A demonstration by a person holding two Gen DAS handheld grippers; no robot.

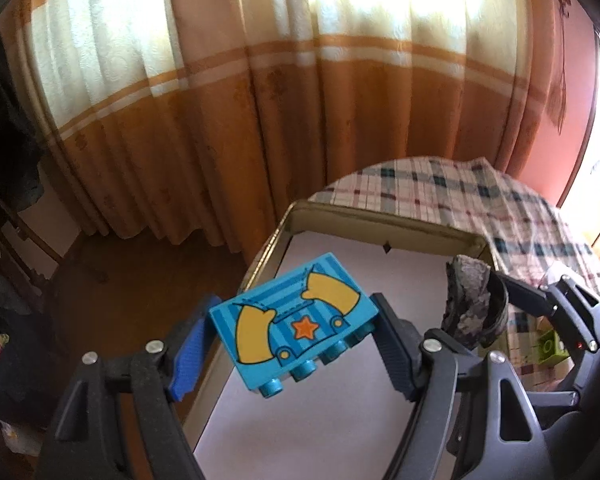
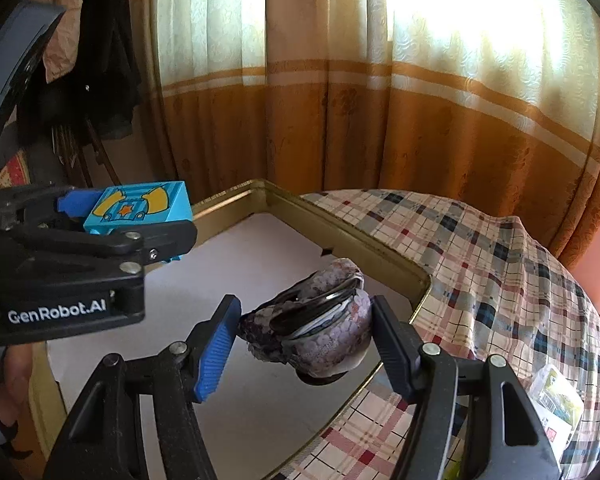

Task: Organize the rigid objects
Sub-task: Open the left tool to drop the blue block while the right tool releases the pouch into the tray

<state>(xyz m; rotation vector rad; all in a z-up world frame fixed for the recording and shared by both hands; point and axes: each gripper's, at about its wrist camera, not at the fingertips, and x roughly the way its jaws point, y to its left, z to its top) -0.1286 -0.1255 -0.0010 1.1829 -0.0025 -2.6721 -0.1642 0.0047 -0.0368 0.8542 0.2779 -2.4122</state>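
Observation:
My left gripper [image 1: 292, 344] is shut on a blue toy brick [image 1: 294, 322] printed with yellow arms and an orange star, held tilted above the gold-rimmed tray [image 1: 380, 216]. The brick [image 2: 140, 208] and left gripper [image 2: 112, 220] also show at the left of the right wrist view. My right gripper [image 2: 304, 340] is shut on a grey patterned coin purse [image 2: 320, 328] with a black metal clasp, held just above the tray's pale floor [image 2: 236, 360]. The purse [image 1: 472, 304] shows at right in the left wrist view.
The tray sits on a plaid tablecloth [image 2: 500, 272]. A green brick [image 1: 550, 346] lies on the cloth by the right gripper. A yellow-green packet [image 2: 556, 404] lies at the cloth's right. Orange curtains [image 1: 220, 120] hang behind. Dark clothes [image 2: 100, 52] hang at left.

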